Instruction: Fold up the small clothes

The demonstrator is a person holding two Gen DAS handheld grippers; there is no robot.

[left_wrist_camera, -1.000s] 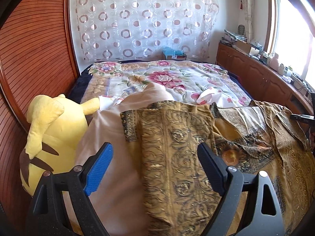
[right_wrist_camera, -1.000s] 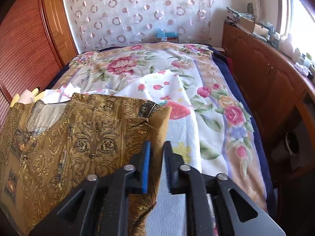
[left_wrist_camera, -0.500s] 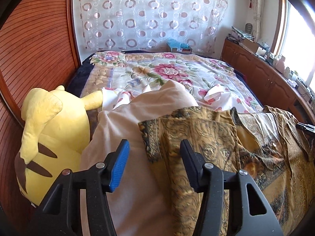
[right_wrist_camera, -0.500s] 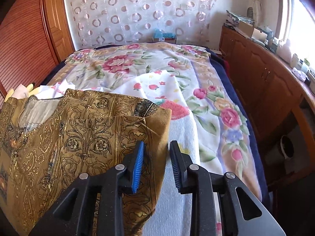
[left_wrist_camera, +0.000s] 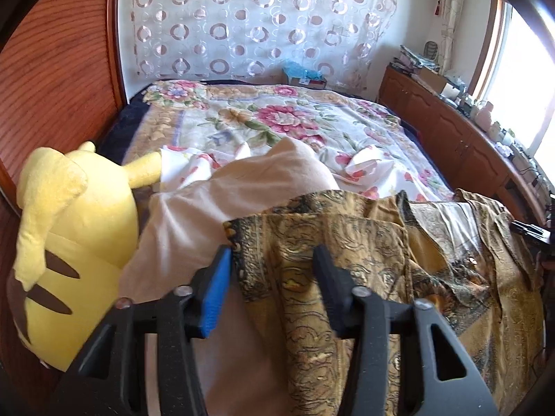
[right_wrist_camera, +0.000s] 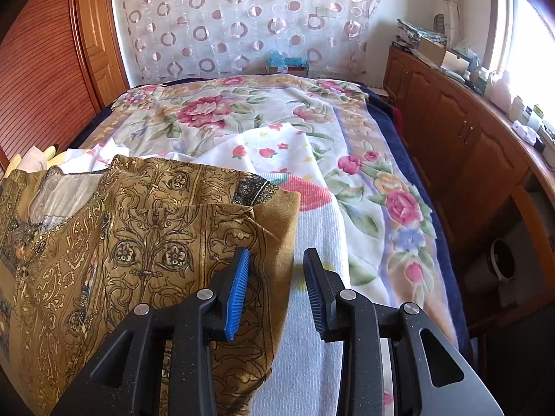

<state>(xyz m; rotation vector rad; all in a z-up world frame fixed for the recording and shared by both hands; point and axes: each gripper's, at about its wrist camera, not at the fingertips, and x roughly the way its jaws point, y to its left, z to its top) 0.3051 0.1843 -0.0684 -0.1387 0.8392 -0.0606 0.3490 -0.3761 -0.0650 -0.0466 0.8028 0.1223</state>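
Note:
A gold-brown patterned garment [left_wrist_camera: 364, 242] lies spread on the bed, its sleeves folded in. In the left wrist view my left gripper [left_wrist_camera: 272, 256] straddles the garment's left edge. Its jaws are closing, the fabric lies between them, and the blue pad is at the cloth's corner without a visible pinch. In the right wrist view the same garment [right_wrist_camera: 156, 225] fills the left half. My right gripper [right_wrist_camera: 276, 254] stands over its right edge. These jaws are opening, with the edge loose between the pads.
A beige cloth [left_wrist_camera: 194, 215] lies under the garment on the left, next to a yellow plush toy [left_wrist_camera: 79, 225]. A white knit cloth [right_wrist_camera: 312, 242] and a flower-print cloth [right_wrist_camera: 277, 149] lie on the floral bedspread [right_wrist_camera: 208, 111]. Wooden cabinets [right_wrist_camera: 468, 138] line the right side.
The left gripper moved in over the garment's left edge and its jaws narrowed around it. The right gripper stayed put while its jaws spread apart, freeing the garment's right edge.

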